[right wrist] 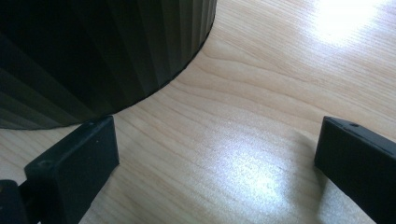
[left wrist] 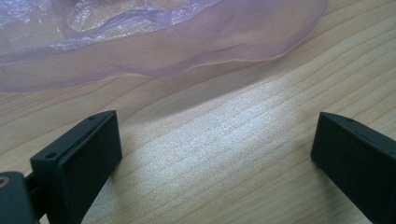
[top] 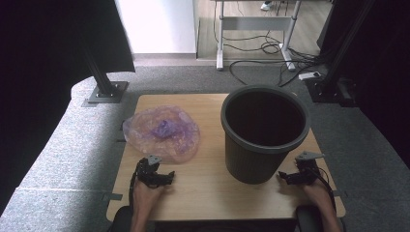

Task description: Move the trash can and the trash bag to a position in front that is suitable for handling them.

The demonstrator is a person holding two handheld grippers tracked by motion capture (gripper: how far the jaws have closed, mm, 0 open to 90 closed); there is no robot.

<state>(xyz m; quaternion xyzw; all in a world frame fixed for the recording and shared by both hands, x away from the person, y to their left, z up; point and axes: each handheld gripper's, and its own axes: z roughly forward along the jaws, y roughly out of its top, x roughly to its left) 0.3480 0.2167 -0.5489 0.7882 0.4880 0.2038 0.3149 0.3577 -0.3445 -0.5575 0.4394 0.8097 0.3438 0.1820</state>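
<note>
On the light wooden table (top: 203,188), a crumpled translucent purple plastic bag (top: 162,131) lies at the left, well apart from the upright dark grey ribbed plastic bin (top: 263,133) at the right. The left gripper (top: 164,178) rests just near the bag, jaws spread wide and empty (bare wood between them). The right gripper (top: 286,178) sits beside the bin's base, equally wide, holding nothing

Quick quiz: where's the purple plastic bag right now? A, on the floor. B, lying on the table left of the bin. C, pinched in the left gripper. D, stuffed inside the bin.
B: the purple plastic bag lies crumpled on the table, left of the bin, and the left gripper is open, short of it.
</note>
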